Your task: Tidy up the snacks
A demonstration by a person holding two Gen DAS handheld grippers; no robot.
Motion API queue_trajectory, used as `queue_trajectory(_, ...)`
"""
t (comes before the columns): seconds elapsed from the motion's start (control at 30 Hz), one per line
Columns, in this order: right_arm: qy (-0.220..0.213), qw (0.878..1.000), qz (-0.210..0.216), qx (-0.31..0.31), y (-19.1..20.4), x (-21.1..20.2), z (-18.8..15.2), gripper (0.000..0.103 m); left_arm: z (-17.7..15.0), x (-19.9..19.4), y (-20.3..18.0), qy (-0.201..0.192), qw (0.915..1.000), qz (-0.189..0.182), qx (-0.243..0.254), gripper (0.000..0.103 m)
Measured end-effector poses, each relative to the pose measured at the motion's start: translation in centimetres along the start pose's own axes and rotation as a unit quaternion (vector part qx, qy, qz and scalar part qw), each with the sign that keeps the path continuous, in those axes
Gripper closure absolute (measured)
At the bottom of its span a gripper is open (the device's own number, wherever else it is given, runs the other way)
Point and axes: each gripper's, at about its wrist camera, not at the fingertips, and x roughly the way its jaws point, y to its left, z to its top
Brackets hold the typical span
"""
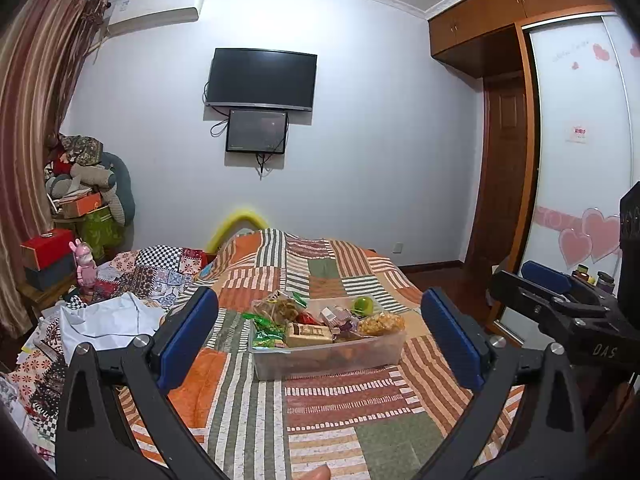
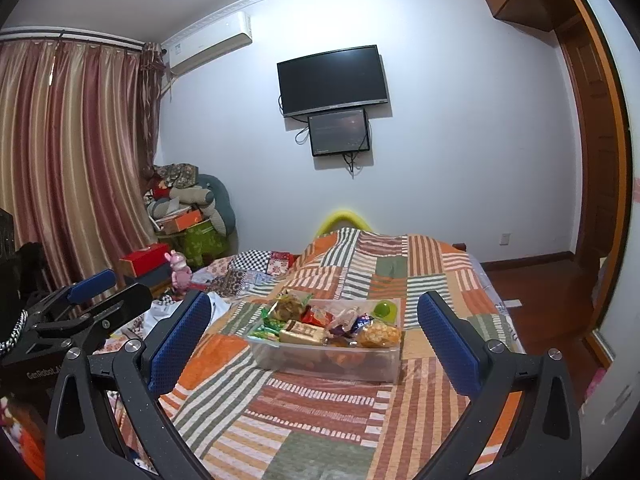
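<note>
ITEM: clear plastic bin (image 1: 328,354) w/ mixed snacks, set on patchwork bedspread (image 1: 320,420). Loc.: ahead of both tongs, between the blue pads as framed in each wrist view, well beyond the tips; nothing touched.

CONTENTS (as far as can be made out): green packets (image 1: 266,330) at the bin's left end; tan boxed item (image 1: 309,335) mid-front; orange-yellow bag (image 1: 381,323) at right end; green round cup (image 1: 363,304) at rear right; crinkly bags heaped in between. Pile stands above the rim.

TONGS: left gripper (image 1: 320,340) released, jaws spread wide, nothing between pads. Right gripper (image 2: 316,340) likewise released, spread to full width, empty.

HANDLING (judged): packets light, soft, slick film; likely to crumple or slip, contents prob. crushable, so a gentle pinch at a sealed edge or corner is advised. Boxed item stiff; best taken across its narrow sides. Bin walls thin, flexy; if shifted, to be gripped at the rim, both ends, as load is uneven. Bedspread soft, so the bin may tip when pressed.

VIEW DIFFS: left wrist view shows right gripper at its right edge, plus wardrobe door w/ heart stickers (image 1: 592,236). Right wrist view shows left gripper at lower left, full curtain (image 2: 68,168), bare floor (image 2: 560,304) right of the bed.
</note>
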Motion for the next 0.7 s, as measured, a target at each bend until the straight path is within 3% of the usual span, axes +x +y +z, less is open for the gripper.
queue_trajectory(0.7, 0.003, 1.0, 0.0, 0.0, -0.18, 0.07, 0.1, 0.0, -0.27, 0.66, -0.17, 0.013, 0.9999, -0.006, -0.002, 0.0)
